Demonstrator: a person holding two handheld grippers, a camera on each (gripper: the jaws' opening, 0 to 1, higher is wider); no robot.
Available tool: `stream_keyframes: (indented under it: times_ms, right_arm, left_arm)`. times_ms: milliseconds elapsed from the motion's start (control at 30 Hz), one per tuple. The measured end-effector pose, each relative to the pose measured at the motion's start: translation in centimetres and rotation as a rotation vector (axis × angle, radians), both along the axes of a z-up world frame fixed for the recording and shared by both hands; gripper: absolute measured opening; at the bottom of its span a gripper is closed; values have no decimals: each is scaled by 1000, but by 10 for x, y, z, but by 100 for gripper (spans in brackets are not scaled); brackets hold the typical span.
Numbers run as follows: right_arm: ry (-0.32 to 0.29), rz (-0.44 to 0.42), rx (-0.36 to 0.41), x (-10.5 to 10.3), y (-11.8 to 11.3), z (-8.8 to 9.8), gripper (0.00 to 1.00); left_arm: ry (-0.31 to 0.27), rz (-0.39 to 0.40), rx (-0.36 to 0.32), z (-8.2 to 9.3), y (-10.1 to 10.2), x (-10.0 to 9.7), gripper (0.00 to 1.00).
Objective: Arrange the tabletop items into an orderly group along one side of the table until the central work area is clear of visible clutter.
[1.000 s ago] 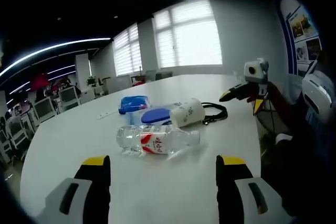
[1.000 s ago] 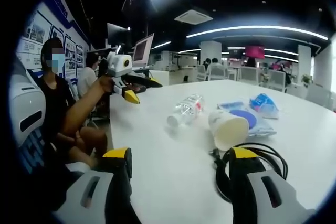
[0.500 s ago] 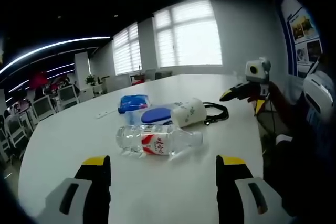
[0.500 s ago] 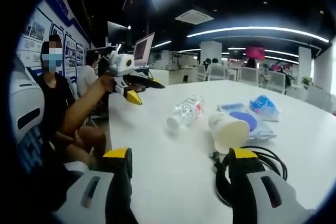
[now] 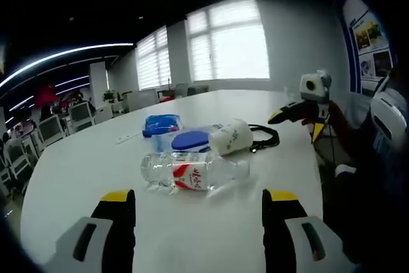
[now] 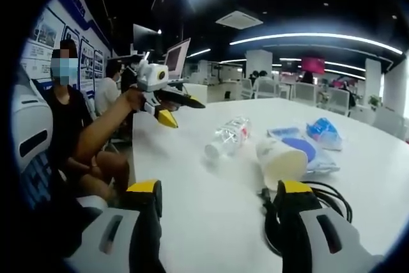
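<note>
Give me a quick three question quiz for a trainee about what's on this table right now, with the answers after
1. True or false: the clear water bottle stands upright on the white table.
2. Which item touches the white cup's side in the left gripper view? A) black cable B) keyboard C) scissors
3. Fill in: the jaws of the left gripper are ____.

Key:
1. False, it lies on its side.
2. A
3. open, holding nothing
</note>
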State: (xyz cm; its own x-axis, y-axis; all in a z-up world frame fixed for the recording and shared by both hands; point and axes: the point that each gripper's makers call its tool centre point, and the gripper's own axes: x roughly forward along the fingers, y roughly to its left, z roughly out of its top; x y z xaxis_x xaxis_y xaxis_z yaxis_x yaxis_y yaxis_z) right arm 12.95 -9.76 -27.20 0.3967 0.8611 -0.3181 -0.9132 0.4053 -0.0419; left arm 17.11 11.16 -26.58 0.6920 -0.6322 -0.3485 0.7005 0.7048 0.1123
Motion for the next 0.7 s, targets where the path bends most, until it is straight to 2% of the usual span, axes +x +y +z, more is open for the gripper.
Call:
stream_keyframes:
  times_ms: [700]
  right_arm:
    - [-14, 9, 15, -2, 8, 5, 69]
  left_arm:
    - [8, -9, 11, 0, -1, 4, 79]
